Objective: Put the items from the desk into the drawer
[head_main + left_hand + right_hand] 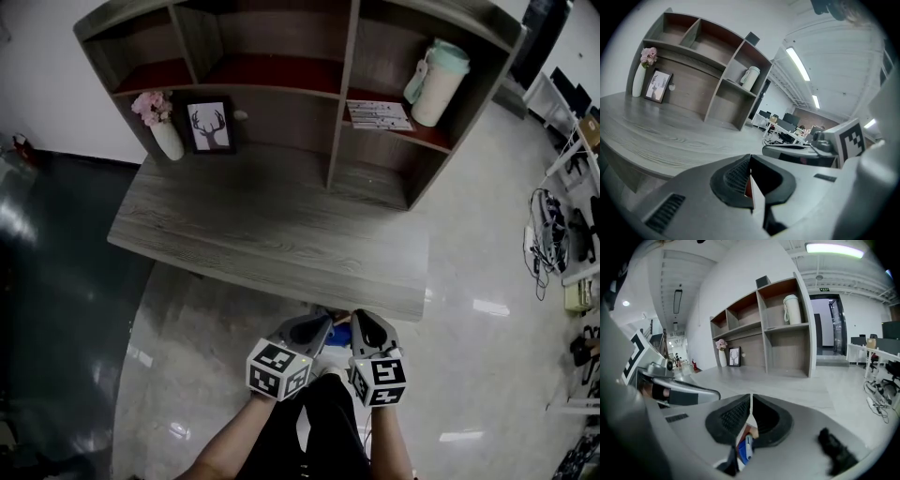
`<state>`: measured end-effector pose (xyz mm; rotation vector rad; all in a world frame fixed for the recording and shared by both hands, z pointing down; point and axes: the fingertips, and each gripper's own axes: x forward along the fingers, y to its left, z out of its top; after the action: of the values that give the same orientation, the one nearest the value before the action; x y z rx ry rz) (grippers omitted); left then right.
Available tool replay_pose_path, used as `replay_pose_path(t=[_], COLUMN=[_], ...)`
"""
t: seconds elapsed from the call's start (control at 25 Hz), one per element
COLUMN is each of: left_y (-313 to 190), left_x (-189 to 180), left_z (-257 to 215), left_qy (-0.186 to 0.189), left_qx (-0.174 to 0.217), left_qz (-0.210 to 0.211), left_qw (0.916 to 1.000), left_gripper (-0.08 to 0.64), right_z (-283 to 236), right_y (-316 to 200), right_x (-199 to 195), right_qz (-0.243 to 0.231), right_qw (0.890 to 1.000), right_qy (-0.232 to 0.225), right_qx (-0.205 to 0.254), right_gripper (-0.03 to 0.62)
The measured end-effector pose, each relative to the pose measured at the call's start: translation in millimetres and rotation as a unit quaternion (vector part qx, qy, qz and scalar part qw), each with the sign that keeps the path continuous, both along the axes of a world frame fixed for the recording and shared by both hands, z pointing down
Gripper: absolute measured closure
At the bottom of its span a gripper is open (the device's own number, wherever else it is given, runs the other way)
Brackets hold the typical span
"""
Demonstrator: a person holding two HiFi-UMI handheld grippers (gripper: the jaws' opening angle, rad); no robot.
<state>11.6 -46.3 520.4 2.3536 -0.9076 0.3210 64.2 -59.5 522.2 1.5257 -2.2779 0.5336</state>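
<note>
The grey wooden desk (262, 225) carries a white vase of pink flowers (167, 139) and a framed deer picture (209, 126) at its back left. My left gripper (323, 322) and right gripper (361, 319) hang side by side just off the desk's front edge, over the floor. Both are shut with nothing held: the left jaws meet in the left gripper view (750, 157), the right jaws in the right gripper view (751, 397). A small blue thing (339, 335) lies below, between them; I cannot tell what it is. No drawer shows.
A shelf unit (342, 94) stands on the desk's back, holding a pale lidded jug (438, 84) and papers (378, 114) on its right shelf. Racks with cables (548, 234) line the right wall. Glossy floor surrounds the desk; a dark mat (56, 281) lies left.
</note>
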Motion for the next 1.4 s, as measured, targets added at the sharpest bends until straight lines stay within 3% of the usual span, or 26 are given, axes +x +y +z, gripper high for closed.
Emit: replay_pose_path(t=[0.48,0.72,1.04,1.4], left_y=[-11.0,-12.9,-6.4,2.1], left_x=[17.6,27.5,46.8,70.2], left_z=[-69.8,-102.9,-139.7,-162.6], left_qy=[0.018,0.031,0.051,0.058], left_qx=[0.049,0.075,0.111,0.138], left_qz=[0.013,0.022,0.051,0.081], left_qw=[0.9986,0.9965,0.9912,0.9854], left_gripper=[0.549,0.549,0.549,0.549], right_z=[-80.2,-126.1,-165.2,-181.7], right_y=[-4.0,0.1,3.8,15.2], right_x=[17.7,22.1,23.8,43.9], right_qz=[0.012,0.026,0.025,0.045], right_qw=[0.998,0.992,0.987,0.984], right_qy=[-0.024,-0.082,-0.09,-0.07], right_qx=[0.065,0.093,0.132,0.16], right_gripper=[0.58,0.58,0.58,0.58])
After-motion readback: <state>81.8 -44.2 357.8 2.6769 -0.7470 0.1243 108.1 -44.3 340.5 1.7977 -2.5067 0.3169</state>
